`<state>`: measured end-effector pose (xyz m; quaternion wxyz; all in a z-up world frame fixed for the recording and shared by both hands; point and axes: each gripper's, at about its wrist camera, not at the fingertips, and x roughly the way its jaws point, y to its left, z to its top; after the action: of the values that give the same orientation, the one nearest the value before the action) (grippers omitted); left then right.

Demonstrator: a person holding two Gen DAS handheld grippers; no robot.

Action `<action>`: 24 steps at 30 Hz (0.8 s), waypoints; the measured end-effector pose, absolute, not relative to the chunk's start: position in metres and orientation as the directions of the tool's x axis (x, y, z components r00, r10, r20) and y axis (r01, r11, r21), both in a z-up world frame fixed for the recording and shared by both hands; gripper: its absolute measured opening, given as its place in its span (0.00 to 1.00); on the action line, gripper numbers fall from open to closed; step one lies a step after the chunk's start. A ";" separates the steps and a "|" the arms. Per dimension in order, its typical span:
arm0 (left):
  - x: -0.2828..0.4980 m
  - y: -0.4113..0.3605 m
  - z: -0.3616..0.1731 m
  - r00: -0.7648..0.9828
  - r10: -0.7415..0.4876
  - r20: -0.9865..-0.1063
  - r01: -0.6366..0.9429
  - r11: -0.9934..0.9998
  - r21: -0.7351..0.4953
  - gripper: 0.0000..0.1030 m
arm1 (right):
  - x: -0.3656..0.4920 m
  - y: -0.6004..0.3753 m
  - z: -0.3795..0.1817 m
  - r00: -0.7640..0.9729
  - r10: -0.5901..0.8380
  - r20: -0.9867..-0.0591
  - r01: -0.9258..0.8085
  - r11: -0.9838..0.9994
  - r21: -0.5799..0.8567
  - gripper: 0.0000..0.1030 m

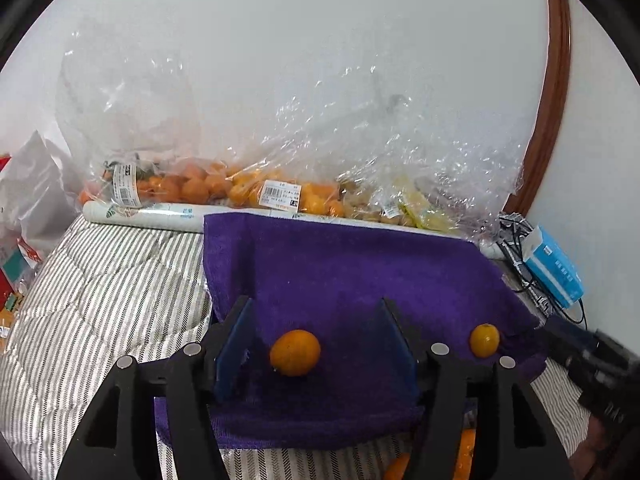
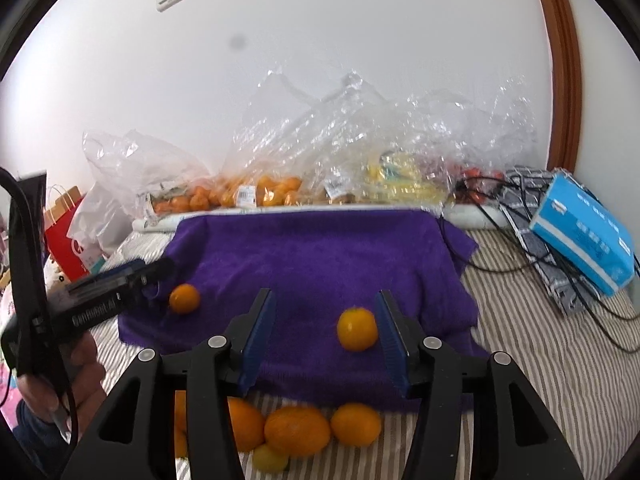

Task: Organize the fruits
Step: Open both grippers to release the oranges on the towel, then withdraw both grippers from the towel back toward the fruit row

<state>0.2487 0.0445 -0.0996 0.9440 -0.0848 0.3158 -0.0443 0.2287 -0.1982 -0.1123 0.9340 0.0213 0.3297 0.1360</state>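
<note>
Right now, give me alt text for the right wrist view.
The open right gripper frames a small orange resting on a purple towel. The left gripper points at a second orange further left; larger loose oranges lie on the striped bedding below.

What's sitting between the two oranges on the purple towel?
Only bare purple towel between the left orange and the right orange, apart from one finger of the right tongs; right wrist view.
</note>
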 end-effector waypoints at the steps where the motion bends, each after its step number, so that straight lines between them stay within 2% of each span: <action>1: 0.248 0.045 -0.097 0.795 -0.139 -0.591 0.032 0.982 -0.189 0.60 | 0.226 -0.198 -0.114 0.740 0.262 -0.619 -0.237 0.964 0.124 0.50; 10: 0.243 0.049 -0.092 0.732 -0.175 -0.659 0.045 0.977 -0.209 0.60 | 0.193 -0.201 -0.122 0.707 0.242 -0.665 -0.229 0.967 0.108 0.50; 24: 0.195 0.063 -0.103 0.707 -0.190 -0.682 0.071 0.978 -0.198 0.60 | 0.179 -0.197 -0.151 0.649 0.249 -0.719 -0.215 0.967 0.141 0.50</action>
<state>0.1949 0.0630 -0.1034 0.9204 -0.0787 0.3764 -0.0710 0.1791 -0.1966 -0.1513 0.9077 0.0214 0.3992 0.1276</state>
